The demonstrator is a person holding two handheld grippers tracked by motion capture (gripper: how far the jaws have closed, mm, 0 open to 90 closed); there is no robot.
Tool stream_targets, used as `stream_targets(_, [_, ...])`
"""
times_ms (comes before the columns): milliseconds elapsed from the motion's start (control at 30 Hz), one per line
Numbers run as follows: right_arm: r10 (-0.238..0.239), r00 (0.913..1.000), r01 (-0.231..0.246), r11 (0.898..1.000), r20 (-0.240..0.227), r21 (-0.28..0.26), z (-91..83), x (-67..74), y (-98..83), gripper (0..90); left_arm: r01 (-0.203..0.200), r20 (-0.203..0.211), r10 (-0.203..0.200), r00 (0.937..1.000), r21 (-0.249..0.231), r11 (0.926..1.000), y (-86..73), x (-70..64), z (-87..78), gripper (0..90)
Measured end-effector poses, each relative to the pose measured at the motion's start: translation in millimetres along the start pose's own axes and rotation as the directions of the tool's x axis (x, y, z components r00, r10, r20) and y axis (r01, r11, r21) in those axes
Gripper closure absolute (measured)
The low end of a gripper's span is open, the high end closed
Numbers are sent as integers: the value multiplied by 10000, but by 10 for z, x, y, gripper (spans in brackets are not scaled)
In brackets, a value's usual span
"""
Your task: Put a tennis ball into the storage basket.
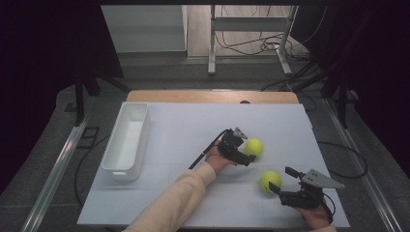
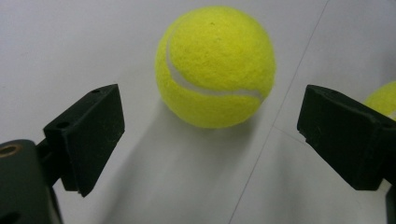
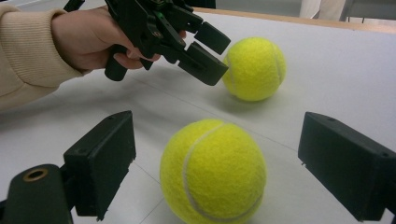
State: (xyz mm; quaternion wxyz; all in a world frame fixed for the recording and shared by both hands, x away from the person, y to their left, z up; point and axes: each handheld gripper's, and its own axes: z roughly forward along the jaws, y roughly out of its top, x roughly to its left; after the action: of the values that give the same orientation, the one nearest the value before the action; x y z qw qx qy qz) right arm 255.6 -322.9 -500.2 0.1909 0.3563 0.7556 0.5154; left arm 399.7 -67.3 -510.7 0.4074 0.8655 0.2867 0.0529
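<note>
Two yellow tennis balls lie on the white table top (image 1: 183,125). My left gripper (image 1: 245,150) is open, and its jaws stand on either side of the farther ball (image 1: 255,147) without touching it. In the left gripper view that ball (image 2: 215,65) sits just ahead of the gripper (image 2: 211,133), and the other ball (image 2: 384,99) peeks in at the right edge. My right gripper (image 1: 282,179) is open around the nearer ball (image 1: 270,181). In the right gripper view this ball (image 3: 212,170) rests between the jaws of the gripper (image 3: 219,140). Beyond it are the farther ball (image 3: 256,67) and the left gripper (image 3: 210,49).
A long white bin (image 1: 126,140) stands on the left part of the table, open side up. A wooden strip (image 1: 212,96) runs along the table's far edge. Cables and a metal stand (image 1: 251,43) are on the floor behind the table.
</note>
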Motion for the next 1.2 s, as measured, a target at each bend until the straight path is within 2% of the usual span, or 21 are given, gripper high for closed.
stream_targets(333, [9, 10000, -9, 10000, 4, -1, 0, -6, -2, 116, 149, 33, -149, 9999, 38, 9999, 33, 33, 75, 83])
stream_targets(700, [11, 10000, -11, 10000, -6, 14, 0, -13, -5, 115, -63, 113, 62, 9999, 59, 10000, 123, -8, 198, 84])
stream_targets(767, [25, 10000, -25, 10000, 0, 16, -2, -16, -6, 116, 92, 145, -93, 9999, 82, 9999, 124, 7, 232, 85])
stream_targets(867, [34, 10000, -34, 10000, 13, -1, 0, -16, -7, 116, 205, 287, -209, 9994, 130, 9997, 113, 32, 280, 127])
stream_targets(967, [33, 10000, -33, 10000, -6, -5, 3, -16, -8, 115, 37, 394, -41, 9992, 93, 9999, 104, 32, 309, 172])
stream_targets(1000, [18, 10000, -18, 10000, 7, 22, 2, -17, -9, 115, 40, 433, -42, 9991, 59, 10000, 102, 30, 316, 236])
stream_targets(1033, [22, 10000, -22, 10000, 11, 18, 1, -18, -9, 116, 24, 428, -24, 9991, 5, 10000, 100, 30, 320, 253])
stream_targets(1200, [38, 10000, -38, 10000, 15, 27, -5, -22, -10, 116, -115, 369, 115, 9993, -7, 9999, 102, 31, 308, 267])
